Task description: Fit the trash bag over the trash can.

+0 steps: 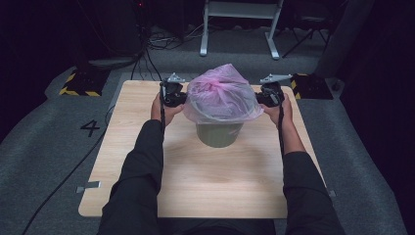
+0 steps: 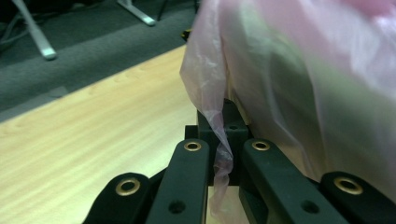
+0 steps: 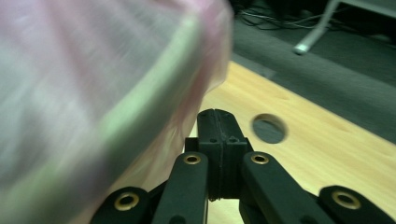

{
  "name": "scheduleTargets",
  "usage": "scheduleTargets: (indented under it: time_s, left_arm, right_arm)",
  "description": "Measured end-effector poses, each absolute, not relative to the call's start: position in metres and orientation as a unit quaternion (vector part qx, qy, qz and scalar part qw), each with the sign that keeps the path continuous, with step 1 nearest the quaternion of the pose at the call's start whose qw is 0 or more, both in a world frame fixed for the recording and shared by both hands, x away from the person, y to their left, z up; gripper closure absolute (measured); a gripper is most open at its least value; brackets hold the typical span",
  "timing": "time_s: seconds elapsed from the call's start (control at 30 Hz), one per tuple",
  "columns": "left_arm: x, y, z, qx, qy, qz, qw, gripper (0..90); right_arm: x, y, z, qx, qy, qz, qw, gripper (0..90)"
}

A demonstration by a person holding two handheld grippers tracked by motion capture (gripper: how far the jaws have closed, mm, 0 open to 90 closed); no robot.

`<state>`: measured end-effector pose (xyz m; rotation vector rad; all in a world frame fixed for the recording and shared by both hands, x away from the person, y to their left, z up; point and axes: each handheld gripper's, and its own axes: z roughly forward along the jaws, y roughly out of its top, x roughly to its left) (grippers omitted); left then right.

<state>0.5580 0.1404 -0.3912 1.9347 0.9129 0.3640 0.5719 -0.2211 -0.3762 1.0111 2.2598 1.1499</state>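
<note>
Looking down from the high view, a green bin (image 1: 219, 133) stands near the middle of the wooden counter (image 1: 195, 186), with a pink plastic bag (image 1: 220, 95) draped over its top and puffed up above the rim. The left gripper (image 1: 172, 94) sits just beside the bag's left edge and the right gripper (image 1: 270, 94) just beside its right edge, each held in one of the person's hands, with dark sleeves coming in from the bottom. Both grippers are level with the bag's lower hem, above the counter. A cable trails from the left gripper down across the counter and onto the grey floor (image 1: 44, 147), where a figure four is marked. Yellow and black striped blocks (image 1: 80, 84) lie beyond the counter's far corners.

In the left gripper view, the black jaws are closed on a thin twisted fold of the bag (image 2: 219, 140), which runs down between them. The rest of the bag bulges at the right, blurred, with the green of the bin (image 2: 336, 102) showing through it. The counter (image 2: 93, 140) stretches to the left, with grey floor and white frame legs (image 2: 35, 35) beyond.

In the right gripper view, the jaws are pressed fully together, and whether any film is caught between them I cannot tell. The bag (image 3: 93, 93) and the bin's green rim (image 3: 154, 93) lie blurred at the left, just beside the jaws. A round hole (image 3: 268, 128) in the counter (image 3: 327, 154) lies just past the jaw tips.
</note>
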Motion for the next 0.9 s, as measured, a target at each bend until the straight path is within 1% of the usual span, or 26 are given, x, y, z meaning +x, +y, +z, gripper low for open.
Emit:
scheduleTargets:
  time_s: [0.13, 0.2, 0.27, 0.5, 0.57, 0.63, 0.7, 0.73, 0.77, 0.8, 0.87, 0.9]
  left_arm:
    - [0.551, 0.144, -0.394, 0.790, 0.362, 0.140, 0.476, 89.9]
    - [0.548, 0.147, -0.395, 0.792, 0.353, 0.134, 0.479, 89.9]
    - [0.545, 0.149, -0.395, 0.795, 0.344, 0.130, 0.482, 89.9]
    - [0.523, 0.152, -0.398, 0.807, 0.313, 0.128, 0.484, 89.9]
    - [0.515, 0.155, -0.398, 0.811, 0.304, 0.129, 0.483, 89.9]
    - [0.508, 0.157, -0.396, 0.810, 0.307, 0.147, 0.477, 88.3]
    - [0.502, 0.163, -0.392, 0.804, 0.323, 0.163, 0.471, 72.5]
    - [0.500, 0.166, -0.389, 0.803, 0.324, 0.167, 0.471, 68.5]
    - [0.497, 0.170, -0.387, 0.802, 0.328, 0.175, 0.467, 62.0]
    - [0.494, 0.173, -0.384, 0.798, 0.337, 0.178, 0.467, 53.1]
    - [0.487, 0.183, -0.380, 0.789, 0.342, 0.182, 0.478, 43.0]
    - [0.482, 0.188, -0.379, 0.785, 0.344, 0.189, 0.479, 35.3]
  right_arm:
    - [0.564, -0.221, -0.384, 0.347, 0.816, 0.427, 0.179, 90.0]
    - [0.559, -0.221, -0.387, 0.345, 0.814, 0.431, 0.180, 90.0]
    - [0.555, -0.223, -0.390, 0.340, 0.814, 0.442, 0.163, 90.0]
    - [0.531, -0.227, -0.399, 0.322, 0.814, 0.459, 0.151, 90.0]
    - [0.524, -0.229, -0.401, 0.314, 0.816, 0.464, 0.143, 90.0]
    - [0.515, -0.230, -0.400, 0.307, 0.817, 0.466, 0.144, 90.0]
    - [0.506, -0.230, -0.398, 0.301, 0.822, 0.456, 0.164, 90.0]
    - [0.503, -0.233, -0.397, 0.305, 0.818, 0.457, 0.173, 88.7]
    - [0.500, -0.237, -0.395, 0.309, 0.813, 0.461, 0.175, 87.2]
    - [0.497, -0.241, -0.393, 0.308, 0.810, 0.464, 0.182, 84.6]
    - [0.492, -0.250, -0.387, 0.311, 0.804, 0.468, 0.192, 83.8]
    - [0.489, -0.254, -0.384, 0.312, 0.802, 0.471, 0.194, 82.1]
